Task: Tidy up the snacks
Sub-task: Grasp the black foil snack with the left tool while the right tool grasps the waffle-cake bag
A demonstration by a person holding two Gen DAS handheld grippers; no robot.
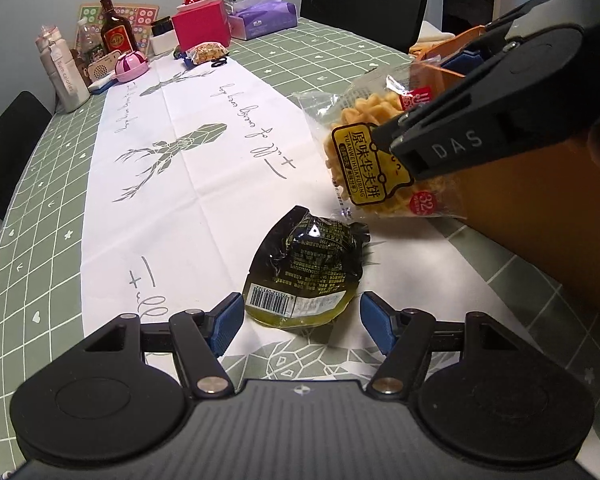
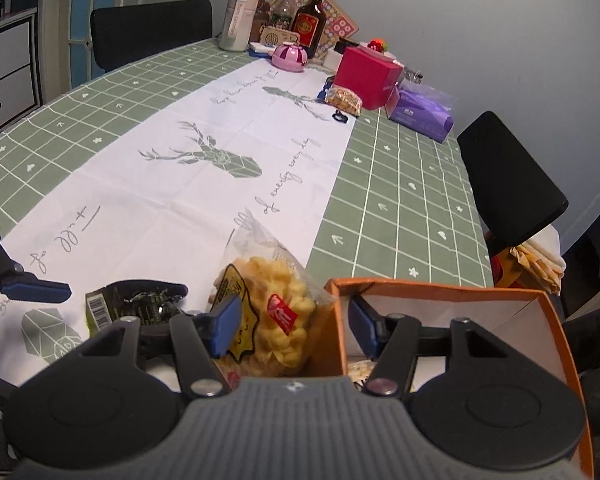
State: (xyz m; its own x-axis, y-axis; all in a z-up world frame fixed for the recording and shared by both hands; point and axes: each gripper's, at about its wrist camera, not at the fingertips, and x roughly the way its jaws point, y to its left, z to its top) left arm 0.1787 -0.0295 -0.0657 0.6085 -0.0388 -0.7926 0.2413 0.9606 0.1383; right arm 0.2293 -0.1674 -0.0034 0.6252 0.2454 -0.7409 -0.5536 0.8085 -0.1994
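Note:
A dark green snack packet (image 1: 304, 272) lies flat on the white runner, barcode end toward me. My left gripper (image 1: 300, 326) is open, low over the table, with its blue pads (image 1: 224, 326) flanking the packet's near end without pressing it. A clear waffle packet (image 2: 276, 316) with a yellow label stands against the outer wall of the orange box (image 2: 440, 292). My right gripper (image 2: 294, 328) is open and straddles that wall: one pad rests beside the waffle packet, the other is inside the box. The left wrist view shows the waffle packet (image 1: 376, 160) under the right gripper's black finger.
The far end of the green checked table (image 2: 400, 200) holds bottles (image 2: 310, 16), a red box (image 2: 366, 76), a purple tissue pack (image 2: 420, 114), a pink case (image 2: 288, 56) and another snack packet (image 2: 344, 98). Black chairs (image 2: 508, 176) stand around the table. White drawers (image 2: 4, 76) are on the left.

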